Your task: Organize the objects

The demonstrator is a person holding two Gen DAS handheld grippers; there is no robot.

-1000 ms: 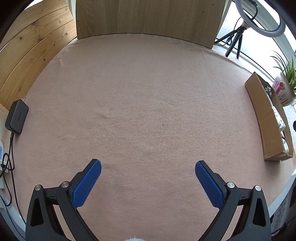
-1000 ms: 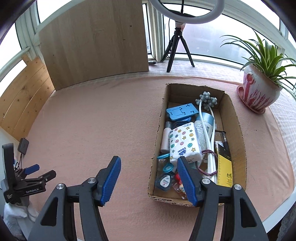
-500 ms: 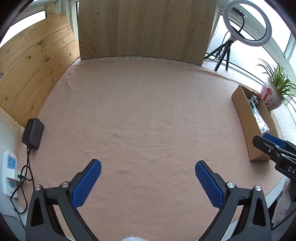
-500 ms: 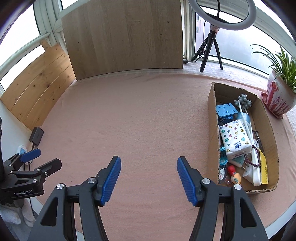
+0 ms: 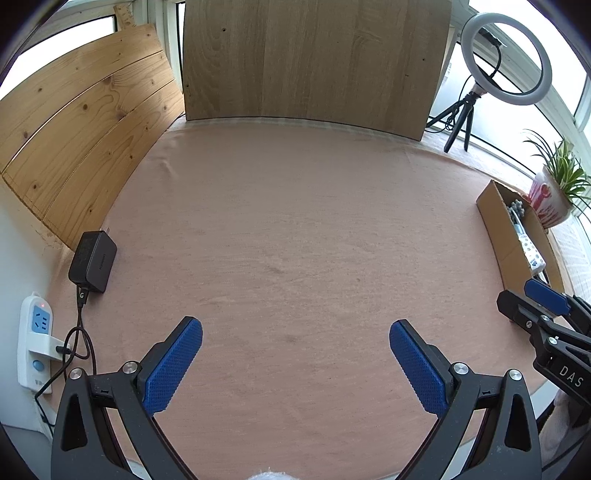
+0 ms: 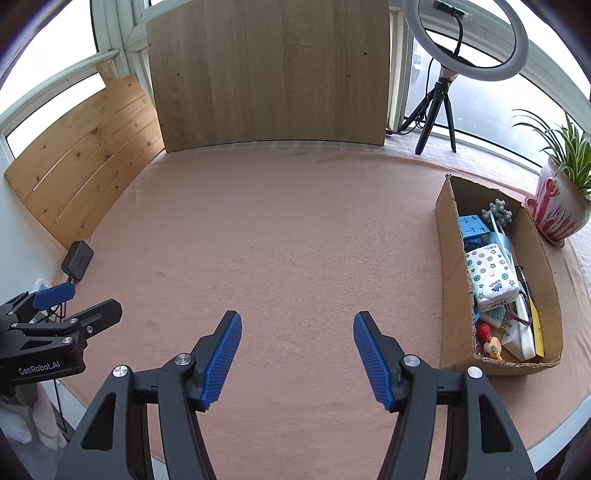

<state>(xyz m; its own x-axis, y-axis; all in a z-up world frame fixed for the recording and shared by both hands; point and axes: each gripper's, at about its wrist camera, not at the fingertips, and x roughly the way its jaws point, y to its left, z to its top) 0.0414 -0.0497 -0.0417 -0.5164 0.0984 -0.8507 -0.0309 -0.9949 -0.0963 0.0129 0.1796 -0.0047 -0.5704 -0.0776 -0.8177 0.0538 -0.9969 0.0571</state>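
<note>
Pink cloth-covered table [image 6: 295, 229] lying bare across middle. Cardboard box [image 6: 448, 236] sitting at 3 o'clock in right wrist view, holding tissue pack [image 6: 489, 275] and blue block [image 6: 474, 229] among clutter. Left gripper [image 5: 295, 332] hovering over cloth, jaws spread wide, gripping nothing. Right gripper [image 6: 297, 325] hovering likewise, jaws gaping, carrying nothing. Black charger [image 5: 92, 260] lying at 9 o'clock.

left wrist: tabletop [image 5: 295, 229] seen from above its near edge, faced toward the wooden board [image 5: 310, 59] | right wrist: same facing, set further right | shared: cardboard box [image 6: 448, 258], ring light [image 6: 461, 33], board, tabletop
</note>
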